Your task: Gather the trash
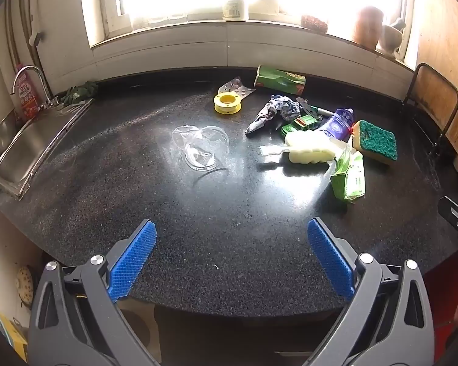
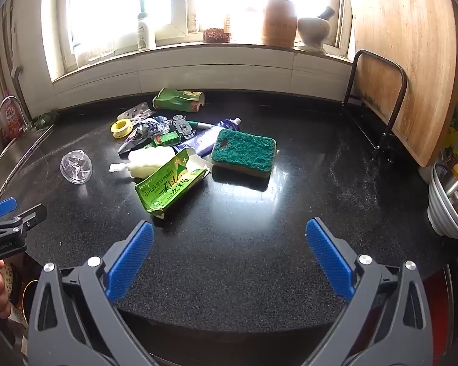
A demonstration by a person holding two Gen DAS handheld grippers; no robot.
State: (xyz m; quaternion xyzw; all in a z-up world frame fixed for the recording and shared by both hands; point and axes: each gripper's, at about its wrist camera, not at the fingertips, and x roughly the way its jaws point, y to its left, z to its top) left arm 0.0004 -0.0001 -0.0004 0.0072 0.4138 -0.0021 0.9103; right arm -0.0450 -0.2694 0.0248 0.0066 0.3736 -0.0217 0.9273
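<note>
Trash lies on a black speckled counter (image 1: 229,213). A crushed clear plastic cup (image 1: 200,148) lies mid-counter; it also shows in the right wrist view (image 2: 75,166). A torn green box (image 2: 171,187) lies nearest my right gripper, beside a green-topped sponge (image 2: 244,152), a pale yellow brush head (image 2: 149,160), a crumpled wrapper (image 1: 274,113), a purple tube (image 1: 337,123), a yellow tape spool (image 1: 227,103), a blister pack (image 1: 236,87) and a green carton (image 1: 279,80). My left gripper (image 1: 232,238) and right gripper (image 2: 229,239) are open and empty above the counter's front edge.
A steel sink (image 1: 24,152) with a tap (image 1: 27,79) is at the left. Cutting boards in a rack (image 2: 390,91) stand at the right. Stacked bowls (image 2: 452,201) sit at the far right. Jars and a mortar (image 2: 313,32) line the windowsill.
</note>
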